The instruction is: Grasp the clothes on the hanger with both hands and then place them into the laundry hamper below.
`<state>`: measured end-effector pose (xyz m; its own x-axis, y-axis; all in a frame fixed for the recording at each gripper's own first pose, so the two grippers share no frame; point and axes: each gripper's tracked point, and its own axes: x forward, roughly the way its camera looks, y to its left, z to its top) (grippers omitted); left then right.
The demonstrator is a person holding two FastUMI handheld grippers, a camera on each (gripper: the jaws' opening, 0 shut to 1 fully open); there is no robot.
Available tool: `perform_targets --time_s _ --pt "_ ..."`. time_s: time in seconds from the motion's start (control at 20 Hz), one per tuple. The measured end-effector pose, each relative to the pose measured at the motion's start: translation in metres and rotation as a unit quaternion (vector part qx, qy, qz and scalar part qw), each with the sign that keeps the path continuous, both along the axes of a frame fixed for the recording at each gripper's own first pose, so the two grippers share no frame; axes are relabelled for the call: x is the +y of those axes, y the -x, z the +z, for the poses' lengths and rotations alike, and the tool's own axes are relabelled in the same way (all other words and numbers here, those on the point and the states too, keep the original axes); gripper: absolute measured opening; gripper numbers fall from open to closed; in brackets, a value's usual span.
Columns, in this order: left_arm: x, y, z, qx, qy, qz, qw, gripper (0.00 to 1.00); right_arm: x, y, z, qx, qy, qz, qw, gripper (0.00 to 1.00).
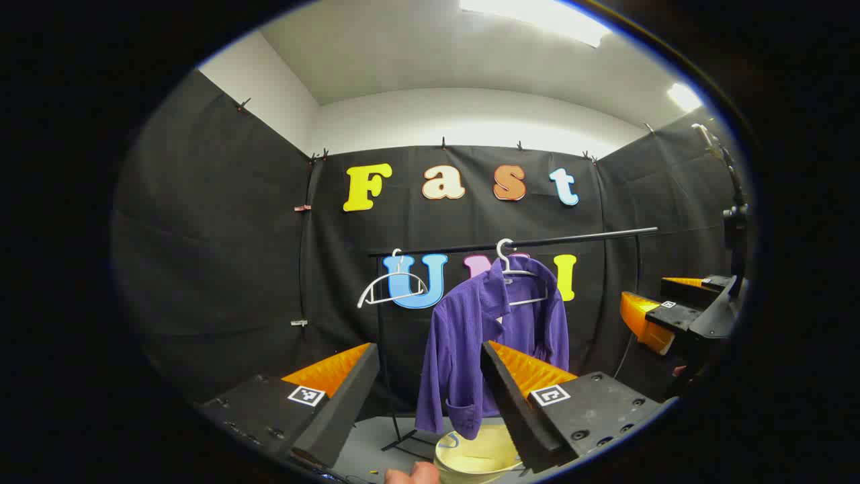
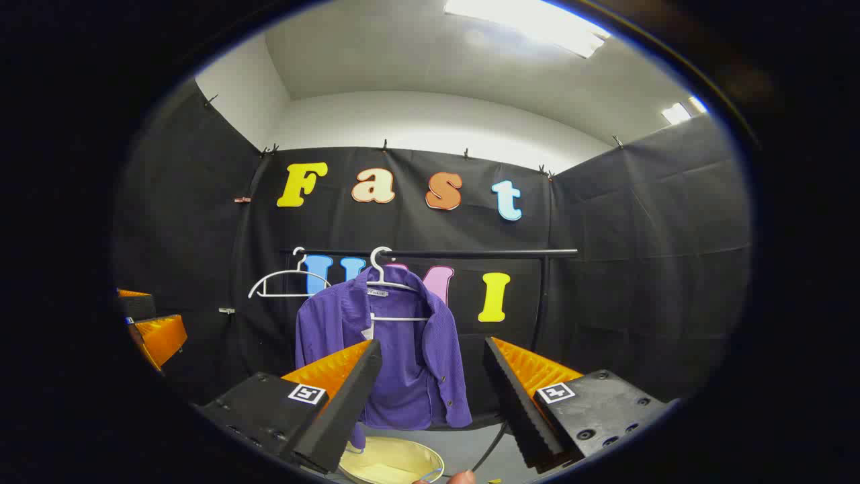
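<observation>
A purple ribbed shirt (image 1: 487,336) (image 2: 393,349) hangs on a white hanger (image 1: 521,275) (image 2: 393,286) from a black rail (image 1: 537,240) (image 2: 470,253). Below it sits a pale yellow hamper (image 1: 477,454) (image 2: 390,462). In the left gripper view my left gripper (image 1: 430,366) is open, short of the shirt, which shows between its fingers. In the right gripper view my right gripper (image 2: 433,363) is also open, with the shirt's right half between its fingers, farther off. The right gripper (image 1: 662,316) appears at the right edge of the left gripper view, and the left gripper (image 2: 151,333) at the left edge of the right gripper view.
An empty white hanger (image 1: 393,286) (image 2: 285,279) hangs left of the shirt. The rack's black upright and foot (image 1: 396,430) stand on the grey floor. A fingertip (image 1: 413,476) (image 2: 460,477) shows at the bottom of each view.
</observation>
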<state>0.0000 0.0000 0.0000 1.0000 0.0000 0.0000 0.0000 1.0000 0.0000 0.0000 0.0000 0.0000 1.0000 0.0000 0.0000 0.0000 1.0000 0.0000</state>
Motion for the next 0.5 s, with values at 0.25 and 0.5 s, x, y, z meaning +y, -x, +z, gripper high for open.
perform_targets --time_s 0.25,0.5 --pt "-0.0003 -0.0003 -0.0010 0.000 0.000 0.000 1.000 0.95 0.0021 -0.0045 -0.0007 0.000 -0.001 0.001 1.000 0.98" --pt "-0.0034 -0.0036 0.0012 -0.005 -0.002 -0.010 1.000 0.95 0.0004 -0.0043 0.0042 -0.001 0.000 -0.006 1.000 0.98"
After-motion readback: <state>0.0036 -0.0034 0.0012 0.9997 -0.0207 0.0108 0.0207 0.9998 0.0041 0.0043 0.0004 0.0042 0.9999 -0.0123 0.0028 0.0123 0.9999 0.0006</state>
